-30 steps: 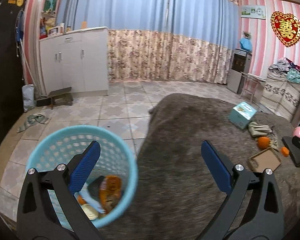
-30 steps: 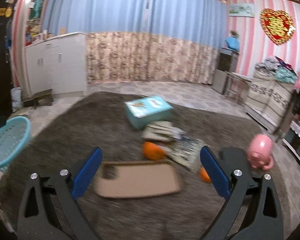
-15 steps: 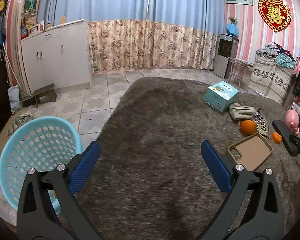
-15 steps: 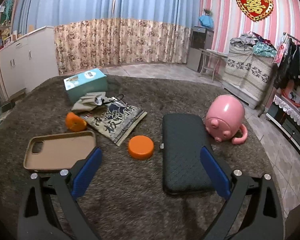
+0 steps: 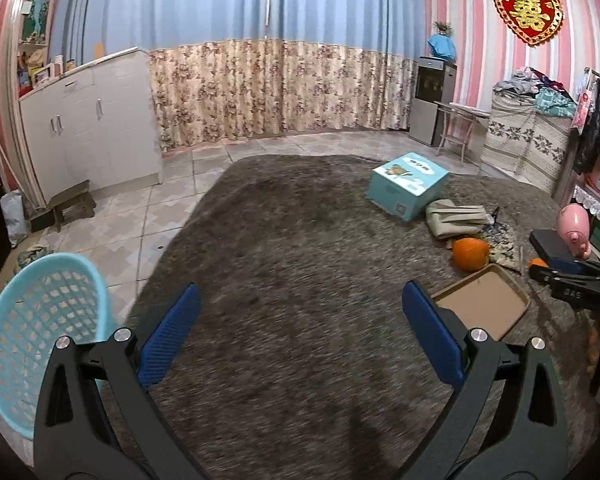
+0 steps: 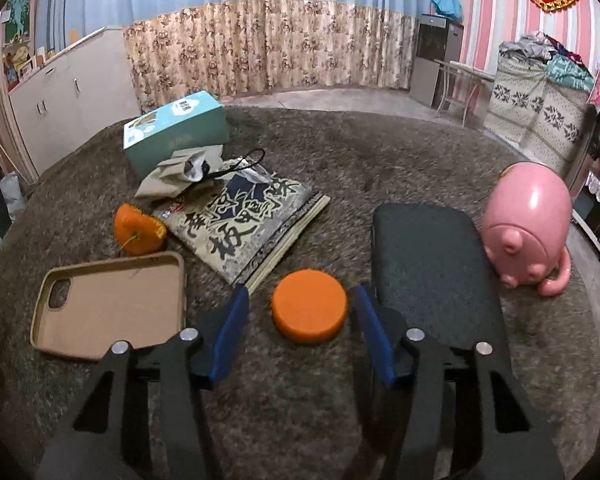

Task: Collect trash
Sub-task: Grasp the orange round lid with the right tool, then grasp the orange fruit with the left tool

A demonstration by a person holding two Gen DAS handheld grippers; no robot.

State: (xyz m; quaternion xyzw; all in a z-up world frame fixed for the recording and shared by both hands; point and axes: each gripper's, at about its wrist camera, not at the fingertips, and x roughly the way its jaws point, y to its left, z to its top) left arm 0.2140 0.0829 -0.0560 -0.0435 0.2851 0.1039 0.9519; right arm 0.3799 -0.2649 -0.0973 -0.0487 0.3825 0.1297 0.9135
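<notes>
Right gripper [image 6: 302, 312] angled down over grey rug [image 6: 340, 148], jaws closing, orange lid [image 6: 309, 311] between blue pads, gaps still showing both sides. Left gripper [image 5: 300, 328] spread wide, holding nothing, hovering over rug. One phone case [image 6: 108, 304], one black case [image 6: 432, 272], one orange peel [image 6: 138, 229], one printed packet [image 6: 244, 220], one pink pig [image 6: 528, 224], one teal box [image 6: 176, 132]. One blue basket [image 5: 40, 332] at rug's left edge.

On the rug [image 6: 340, 152] lie one teal box [image 6: 176, 132], one crumpled bag [image 6: 176, 178], one printed packet [image 6: 240, 220], one orange peel [image 6: 138, 230], one orange lid [image 6: 309, 311], one phone case [image 6: 108, 304], one black case [image 6: 432, 264] and one pink pig [image 6: 528, 228]. One basket [image 5: 40, 340] stands beside the rug.
</notes>
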